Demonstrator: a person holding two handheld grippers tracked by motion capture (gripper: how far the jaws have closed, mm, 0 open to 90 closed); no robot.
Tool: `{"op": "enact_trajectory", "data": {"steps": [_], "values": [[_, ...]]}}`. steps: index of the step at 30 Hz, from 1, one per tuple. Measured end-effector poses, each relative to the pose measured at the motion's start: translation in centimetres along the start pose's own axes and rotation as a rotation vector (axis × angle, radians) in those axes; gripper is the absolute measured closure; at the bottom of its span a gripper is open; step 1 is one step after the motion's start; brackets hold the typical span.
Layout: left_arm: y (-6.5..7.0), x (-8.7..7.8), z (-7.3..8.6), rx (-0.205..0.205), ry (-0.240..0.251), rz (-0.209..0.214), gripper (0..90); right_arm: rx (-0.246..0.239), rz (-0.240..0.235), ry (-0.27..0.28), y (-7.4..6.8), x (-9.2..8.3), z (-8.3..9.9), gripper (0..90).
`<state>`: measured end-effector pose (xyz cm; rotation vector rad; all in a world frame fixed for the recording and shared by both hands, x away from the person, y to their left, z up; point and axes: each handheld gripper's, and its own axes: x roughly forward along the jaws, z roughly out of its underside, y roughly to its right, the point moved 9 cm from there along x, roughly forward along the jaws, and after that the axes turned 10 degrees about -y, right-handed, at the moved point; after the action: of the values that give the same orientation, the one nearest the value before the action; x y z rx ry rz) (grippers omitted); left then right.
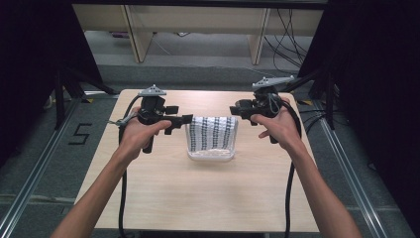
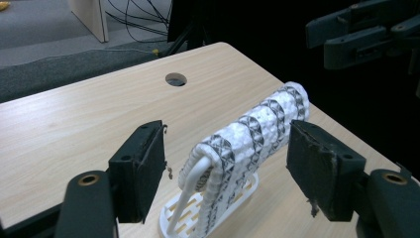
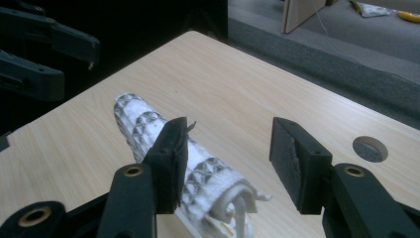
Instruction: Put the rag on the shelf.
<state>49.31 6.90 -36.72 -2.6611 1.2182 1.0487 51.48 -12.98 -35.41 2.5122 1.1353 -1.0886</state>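
Wooden table (image 2: 74, 124), cable hole (image 2: 176, 79), towel (image 2: 257, 126) draped over white rack (image 2: 198, 171)

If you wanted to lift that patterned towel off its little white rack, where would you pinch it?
Probably at its two ends. The towel is draped over the white rack, folded over the top bar, so each end of that fold sticks out free. The left gripper and right gripper already flank it with open jaws; coming in sideways from each end, then lifting, looks safest.
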Motion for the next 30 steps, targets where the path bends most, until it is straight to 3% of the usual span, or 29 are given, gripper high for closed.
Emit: {"op": "enact_trajectory", "data": {"steps": [7, 13, 18, 26, 30], "values": [[0.6, -0.3, 0.6, 0.006, 0.004, 0.0, 25.5, 0.008, 0.013, 0.005, -0.9, 0.0, 0.5, 37.2], [0.9, -0.7, 1.5, 0.006, 0.004, 0.001, 23.8, 0.008, 0.031, 0.012, -1.1, -0.3, 0.8, 32.4], [1.1, -0.6, 2.3, 0.006, -0.001, 0.007, 23.7, -0.009, 0.024, 0.022, -1.5, -0.6, 1.1, 31.9], [1.1, -0.2, 3.5, 0.0, -0.006, 0.022, 23.7, 0.015, 0.007, 0.03, -1.9, -0.9, 2.1, 29.2], [1.3, -0.3, 3.9, 0.004, -0.008, 0.029, 23.7, 0.004, 0.024, 0.03, -1.8, -1.1, 2.4, 28.8]]}}
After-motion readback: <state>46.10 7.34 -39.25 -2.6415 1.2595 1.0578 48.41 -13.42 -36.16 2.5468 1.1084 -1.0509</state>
